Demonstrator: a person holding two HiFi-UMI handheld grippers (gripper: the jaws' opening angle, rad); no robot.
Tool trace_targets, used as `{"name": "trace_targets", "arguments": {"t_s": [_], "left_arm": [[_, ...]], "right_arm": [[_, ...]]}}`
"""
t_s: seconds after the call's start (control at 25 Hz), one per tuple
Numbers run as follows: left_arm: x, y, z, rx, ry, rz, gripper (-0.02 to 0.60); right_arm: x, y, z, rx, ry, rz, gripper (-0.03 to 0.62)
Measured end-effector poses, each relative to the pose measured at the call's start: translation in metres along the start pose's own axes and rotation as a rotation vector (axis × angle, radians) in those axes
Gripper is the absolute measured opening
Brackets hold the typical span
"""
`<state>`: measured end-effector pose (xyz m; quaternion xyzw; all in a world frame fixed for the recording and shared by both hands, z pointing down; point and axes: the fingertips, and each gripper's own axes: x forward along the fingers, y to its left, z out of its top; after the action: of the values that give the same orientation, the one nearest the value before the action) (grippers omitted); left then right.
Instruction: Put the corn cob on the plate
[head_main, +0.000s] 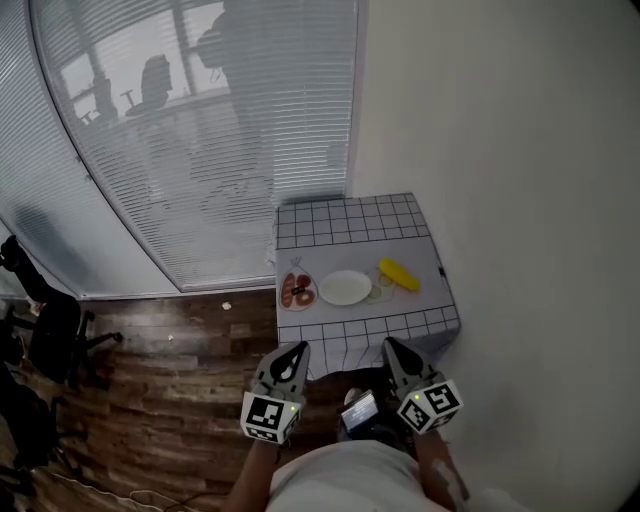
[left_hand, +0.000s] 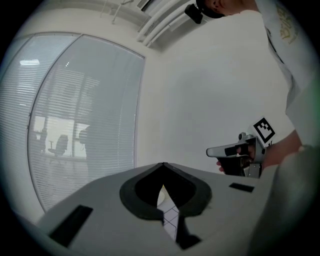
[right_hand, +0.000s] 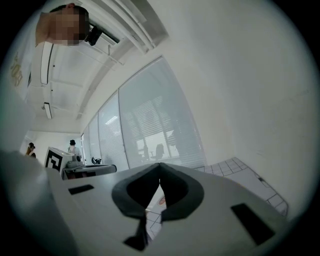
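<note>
Both claws are closed tight with nothing between them. The left gripper (head_main: 297, 348) and the right gripper (head_main: 389, 343) are held level and side by side in front of the person's body, pointing toward a small table covered in a white cloth with a black grid (head_main: 350, 222). Each gripper view shows the dark pads meeting at the tip, with only a sliver of the gridded cloth visible through the gap below them. Neither gripper has reached the table; both hang just short of its near edge, above the wooden plank floor (head_main: 180, 380).

The yellow corn cob (head_main: 398, 274) lies on the cloth at the right side of the table, just beside the round white plate (head_main: 345, 288) and to its right, not on it. The plate is bare, so the task looks unstarted. A smaller plate holding reddish food (head_main: 297, 291) sits at the white plate's left, close to it.

The table stands in a corner, against a white wall (head_main: 520, 150) on the right and a window with closed blinds (head_main: 200, 130) behind. Since the cob lies on the right gripper's side, that one seems the natural one to take it, and it must open before it can.
</note>
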<state>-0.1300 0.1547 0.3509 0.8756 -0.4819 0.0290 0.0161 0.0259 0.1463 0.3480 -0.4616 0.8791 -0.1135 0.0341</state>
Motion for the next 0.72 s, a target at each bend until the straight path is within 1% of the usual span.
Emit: {"name": "trace_targets", "arguments": {"t_s": [0.16,0.32,0.44,0.56,0.72], "left_arm": [[0.039,0.016,0.009,0.015,-0.009,0.026,0.008],[0.076,0.029,0.012,0.019,0.004,0.055,0.008],[0.1,0.035,0.007,0.016,0.026,0.064,0.008],[0.123,0.037,-0.001,0.011,0.052,0.066,0.008],[0.149,0.04,-0.008,0.019,0.058,0.072,0.008]], "right_arm": [[0.025,-0.044,0.012,0.009,0.012,-0.007,0.006],[0.044,-0.093,0.019,0.069,-0.004,-0.025,0.006],[0.058,-0.118,0.021,0.044,0.019,-0.03,0.006],[0.068,-0.142,0.02,0.048,0.031,-0.037,0.006],[0.08,-0.168,0.014,0.046,0.057,-0.03,0.006]]}}
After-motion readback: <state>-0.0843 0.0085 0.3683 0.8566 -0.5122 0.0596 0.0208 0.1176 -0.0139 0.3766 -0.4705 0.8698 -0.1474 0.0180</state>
